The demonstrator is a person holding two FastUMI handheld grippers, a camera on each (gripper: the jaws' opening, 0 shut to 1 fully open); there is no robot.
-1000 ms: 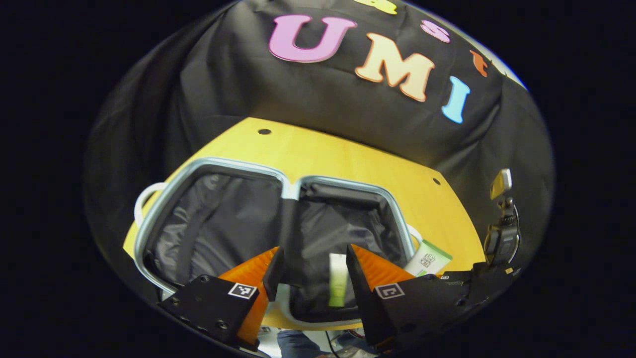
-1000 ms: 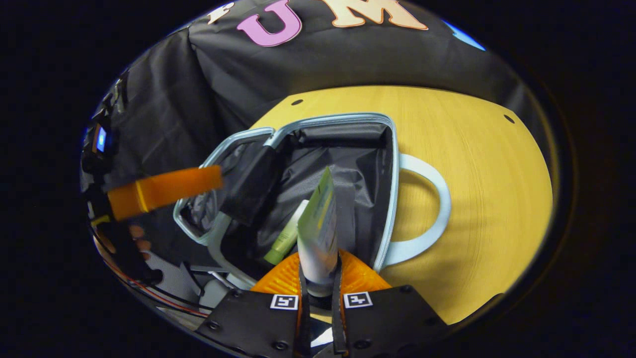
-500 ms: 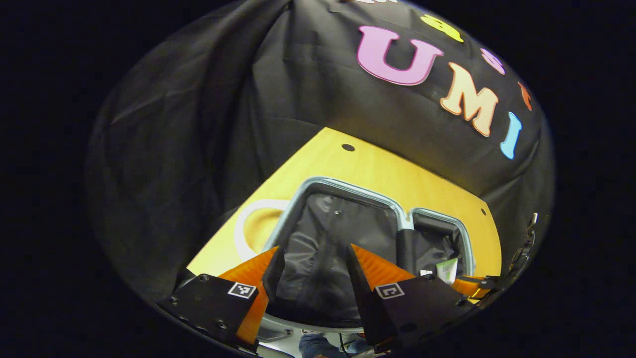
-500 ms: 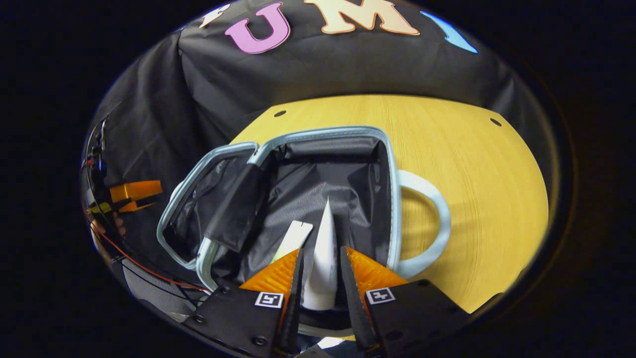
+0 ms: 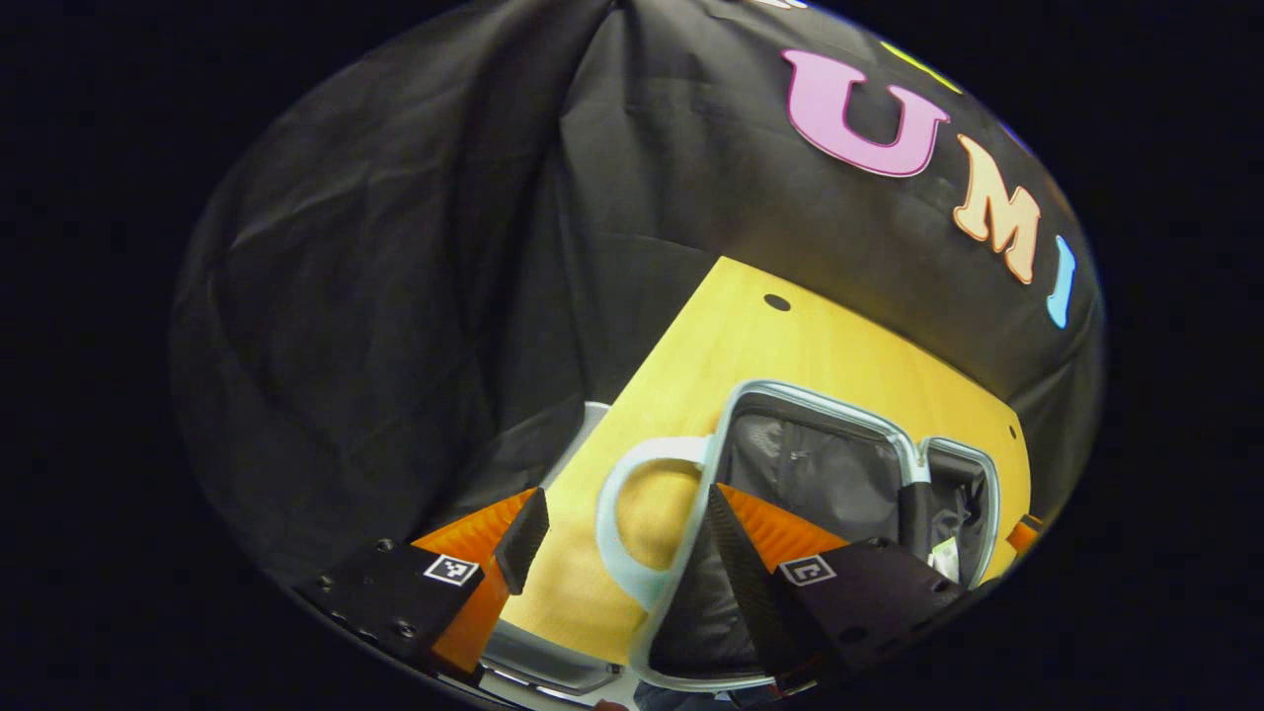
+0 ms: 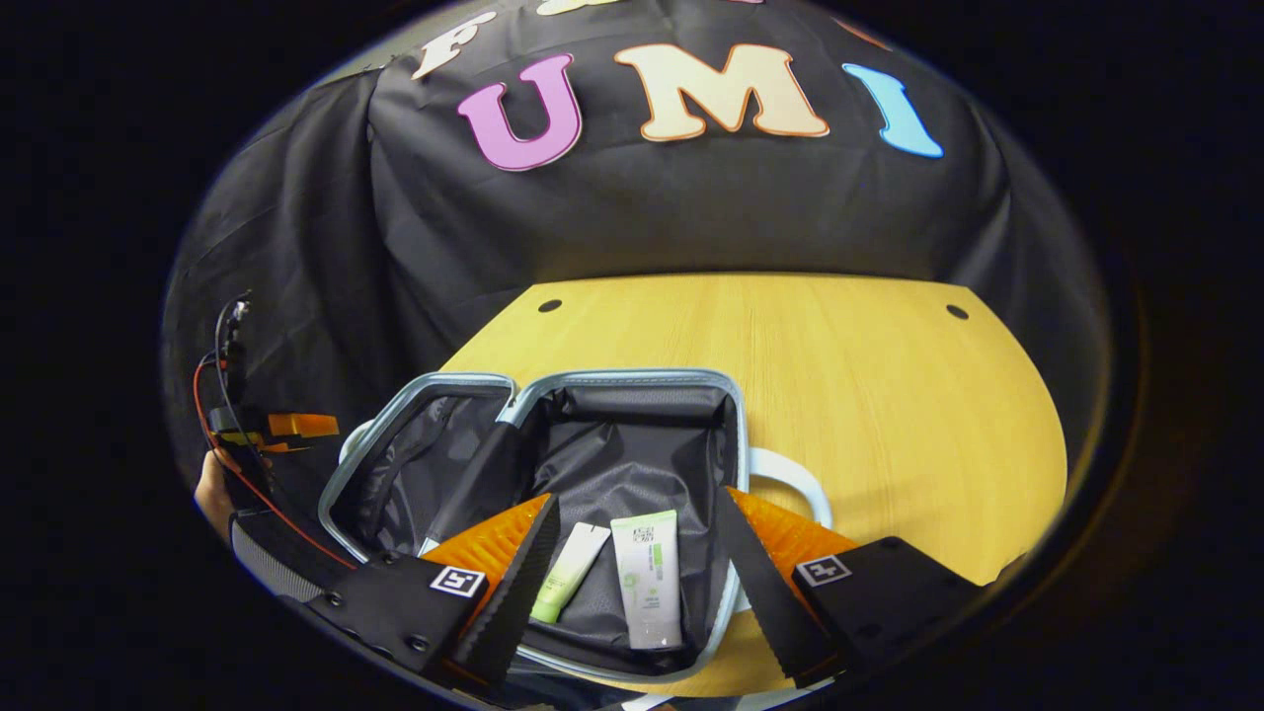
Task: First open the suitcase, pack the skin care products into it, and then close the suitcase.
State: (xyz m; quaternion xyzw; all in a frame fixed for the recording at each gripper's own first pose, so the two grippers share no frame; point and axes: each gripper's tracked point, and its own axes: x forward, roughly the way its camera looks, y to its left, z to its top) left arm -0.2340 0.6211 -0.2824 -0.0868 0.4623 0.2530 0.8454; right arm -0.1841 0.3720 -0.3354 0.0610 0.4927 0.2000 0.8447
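Suitcase [image 6: 553,444] lying wide open on the yellow table [image 6: 869,395], both halves flat, dark lining showing. Two skin care tubes inside the right half: a big white tube [image 6: 648,578] and a small green tube [image 6: 565,585], side by side, close together. Right gripper [image 6: 637,583] above them, fingers spread apart, holding nothing. Left gripper [image 5: 617,553] also spread wide and empty, over the white handle [image 5: 632,523] by the left half. Closing probably next. Could go wrong: a tube sliding toward the rim and getting pinched, or the lid slipping from a weak hold.
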